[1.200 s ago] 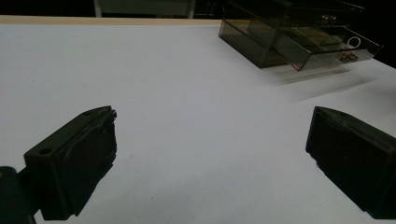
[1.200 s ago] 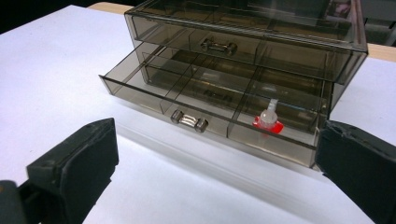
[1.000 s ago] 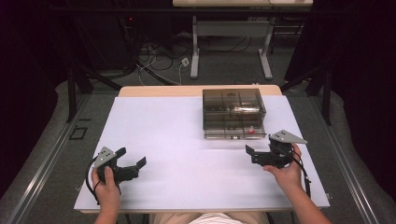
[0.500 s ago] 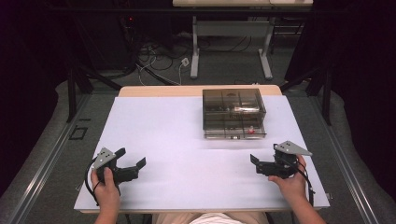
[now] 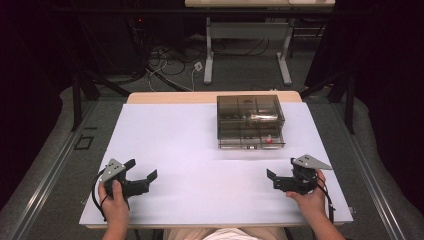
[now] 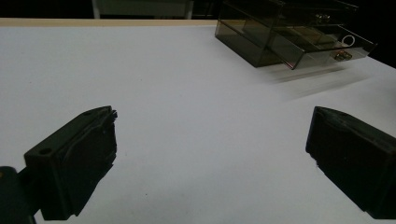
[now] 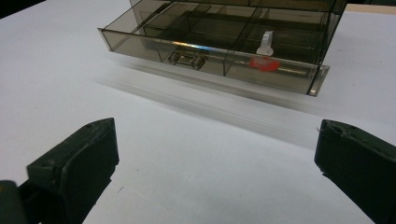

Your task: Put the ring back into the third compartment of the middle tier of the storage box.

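Since the earlier frames, the right tongs (image 5: 274, 178) are being drawn back from the smoky transparent plastic drawer box (image 5: 250, 121) toward the near right part of the white-covered counter (image 5: 200, 150), while the left tongs (image 5: 145, 173) are being kept at the near left part.

Both tongs are being held released: in each gripper view the two black jaws are being shown wide apart with bare white counter between them, and nothing is being grasped.

The drawer box is being shown standing on the far right half of the counter, well apart from both tongs. Its lower drawer (image 7: 210, 58) is being shown pulled out toward the person, with a small metal handle (image 7: 187, 59) at the middle of its front wall. Inside the drawer, divided into compartments, a small red object (image 7: 264, 64) is being shown lying near the front wall toward the right, with a small white piece (image 7: 266, 43) standing just behind it; whether the two are touching cannot be told.

In the left gripper view, the drawer box (image 6: 289, 32) is being shown at the upper right, beyond the right-hand jaw.

Each gripper is being held by one hand, the left hand (image 5: 115, 205) and the right hand (image 5: 309, 200), at the near edge of the counter.
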Motion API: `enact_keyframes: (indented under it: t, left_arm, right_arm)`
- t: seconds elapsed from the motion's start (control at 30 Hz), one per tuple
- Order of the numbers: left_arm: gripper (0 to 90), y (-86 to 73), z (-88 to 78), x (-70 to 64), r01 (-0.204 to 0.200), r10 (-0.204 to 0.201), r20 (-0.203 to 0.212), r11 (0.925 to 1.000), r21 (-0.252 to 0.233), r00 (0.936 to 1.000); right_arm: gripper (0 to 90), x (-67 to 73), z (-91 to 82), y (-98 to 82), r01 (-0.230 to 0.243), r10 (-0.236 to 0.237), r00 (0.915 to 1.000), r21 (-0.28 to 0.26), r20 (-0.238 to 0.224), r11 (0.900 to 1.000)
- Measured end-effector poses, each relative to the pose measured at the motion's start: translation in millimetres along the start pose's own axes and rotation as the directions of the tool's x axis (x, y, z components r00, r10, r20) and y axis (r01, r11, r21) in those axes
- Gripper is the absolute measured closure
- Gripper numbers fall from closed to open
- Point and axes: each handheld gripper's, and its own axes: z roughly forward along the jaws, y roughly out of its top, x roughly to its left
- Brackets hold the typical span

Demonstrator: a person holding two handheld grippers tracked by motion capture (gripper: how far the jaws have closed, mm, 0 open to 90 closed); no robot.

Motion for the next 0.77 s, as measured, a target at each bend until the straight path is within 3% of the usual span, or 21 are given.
enact_keyframes:
  t: [0.33, 0.77]
  left_arm:
    - [2.0, 0.2, 2.9, -1.0, -0.003, 0.003, 0.006, 1.0000, 0.005, 1.0000]
    - [2.0, 0.2, 2.7, 2.3, 0.006, -0.006, 0.001, 1.0000, 0.005, 1.0000]
  right_arm:
    - [0.0, 6.1, 3.5, -2.9, 0.028, -0.028, 0.9995, 0.019, -0.015, 0.999]
    - [0.0, 1.9, 7.9, -5.2, 0.012, -0.012, 0.9999, 0.046, -0.013, 0.999]
